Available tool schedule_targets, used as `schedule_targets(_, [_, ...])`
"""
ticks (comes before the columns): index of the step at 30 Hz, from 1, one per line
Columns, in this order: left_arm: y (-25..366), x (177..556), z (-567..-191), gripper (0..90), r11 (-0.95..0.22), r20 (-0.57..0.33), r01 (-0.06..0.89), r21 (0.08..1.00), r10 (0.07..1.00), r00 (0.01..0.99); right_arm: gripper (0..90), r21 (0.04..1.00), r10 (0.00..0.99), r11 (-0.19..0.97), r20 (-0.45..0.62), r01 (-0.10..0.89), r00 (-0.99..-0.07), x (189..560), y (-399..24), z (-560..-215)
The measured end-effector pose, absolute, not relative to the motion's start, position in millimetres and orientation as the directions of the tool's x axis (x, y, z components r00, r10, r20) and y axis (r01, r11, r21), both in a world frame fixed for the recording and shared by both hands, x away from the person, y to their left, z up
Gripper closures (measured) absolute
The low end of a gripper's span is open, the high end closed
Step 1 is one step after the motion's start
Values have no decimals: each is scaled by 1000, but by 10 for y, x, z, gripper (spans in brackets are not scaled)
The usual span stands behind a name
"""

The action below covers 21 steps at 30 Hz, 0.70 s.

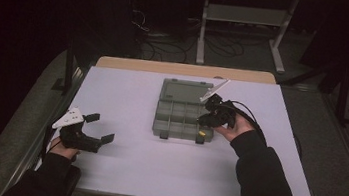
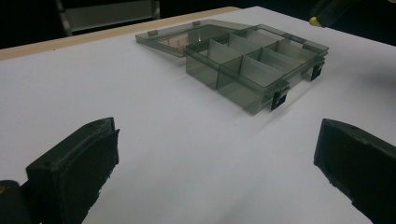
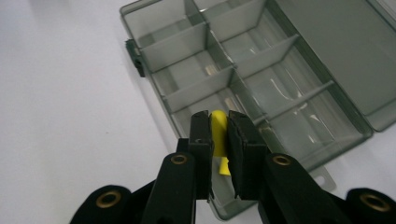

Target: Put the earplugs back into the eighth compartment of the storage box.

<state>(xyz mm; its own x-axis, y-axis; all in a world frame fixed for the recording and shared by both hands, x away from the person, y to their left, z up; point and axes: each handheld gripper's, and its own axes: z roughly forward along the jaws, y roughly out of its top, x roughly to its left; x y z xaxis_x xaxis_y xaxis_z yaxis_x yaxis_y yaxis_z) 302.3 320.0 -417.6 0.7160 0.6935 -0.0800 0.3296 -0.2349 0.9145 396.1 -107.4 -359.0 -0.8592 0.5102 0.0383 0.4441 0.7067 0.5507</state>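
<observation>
Two grippers | right [image 3: 218,140] clamps yellow piece [image 3: 218,127] over open organizer box [image 1: 165,123] | left [image 1: 98,128] fingers apart

one organiser box [image 1: 181,110], one yellow piece [image 3: 218,127], two claws

We see a small yellow piece [image 3: 218,127] pinched upright between the pads of the right claw [image 3: 219,125], held above the near right corner of the organiser box [image 1: 178,121]. The box is smoky grey, see-through plastic, divided by thin walls into several compartments. It lies flat on the white tabletop [image 1: 119,162], a little right of centre. Its lid [image 1: 183,90] is swung fully open and lies flat on the far side, and two black latches [image 2: 279,99] sit on its near edge.
</observation>
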Motion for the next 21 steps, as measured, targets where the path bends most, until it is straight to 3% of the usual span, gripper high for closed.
schedule_targets(21, [3200, 3024, -4176, 0, -236, -80, 330, 914, 693, 717, 786, 502, 578, 684, 70, 529, -813, 4154, -1208, -3902])
